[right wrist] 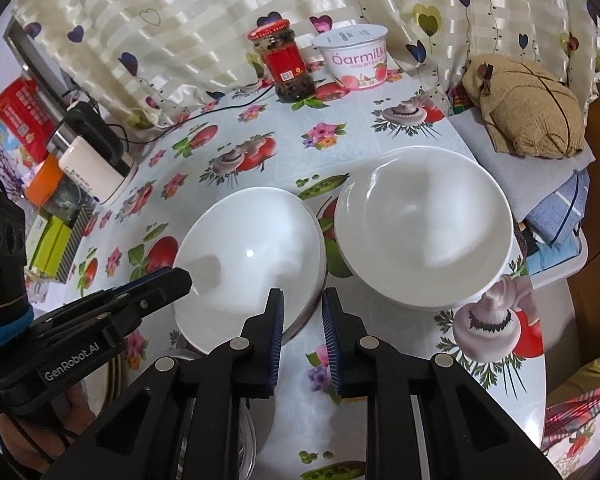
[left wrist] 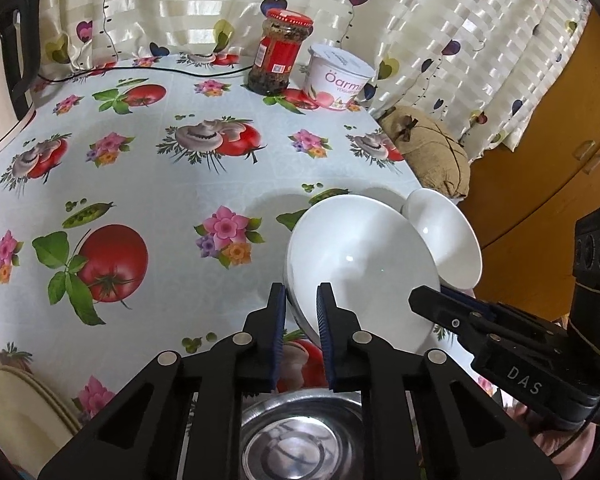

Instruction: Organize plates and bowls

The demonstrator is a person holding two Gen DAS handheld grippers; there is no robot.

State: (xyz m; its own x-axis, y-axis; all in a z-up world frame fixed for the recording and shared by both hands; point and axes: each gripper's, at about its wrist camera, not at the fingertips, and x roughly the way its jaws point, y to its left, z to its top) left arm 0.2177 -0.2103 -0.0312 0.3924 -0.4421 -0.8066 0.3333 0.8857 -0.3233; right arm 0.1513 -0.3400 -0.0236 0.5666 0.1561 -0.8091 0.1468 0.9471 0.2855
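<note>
Where print can be read, "Öarmilk" and "YOGURT" are seen on the tub (right wrist: 355, 58) at 12 o'clock on the table (left wrist: 148, 184), "GenRobot.AI" on the left gripper (left wrist: 302, 304) in the right wrist view, and "DAS" on the right gripper (right wrist: 302, 306) in the left wrist view. The writing on the red label of the jar (right wrist: 286, 62) just beside the tub is too small to be made out.

A white bowl (right wrist: 248, 264) is held tilted, its opening turned up and toward the near side. Its rim at 9 o'clock is pinched between the narrowed pads of the left gripper, and its rim at 3 o'clock is clamped by the right gripper. A second white bowl (right wrist: 424, 236) stands upright on the table just beside it at 3 o'clock; whether the two touch cannot be told.

A steel bowl (left wrist: 300, 440) below the grippers is largely hidden by the left gripper's frame. Beige plates (left wrist: 20, 404) at 8 o'clock are cut off by the edge.
</note>
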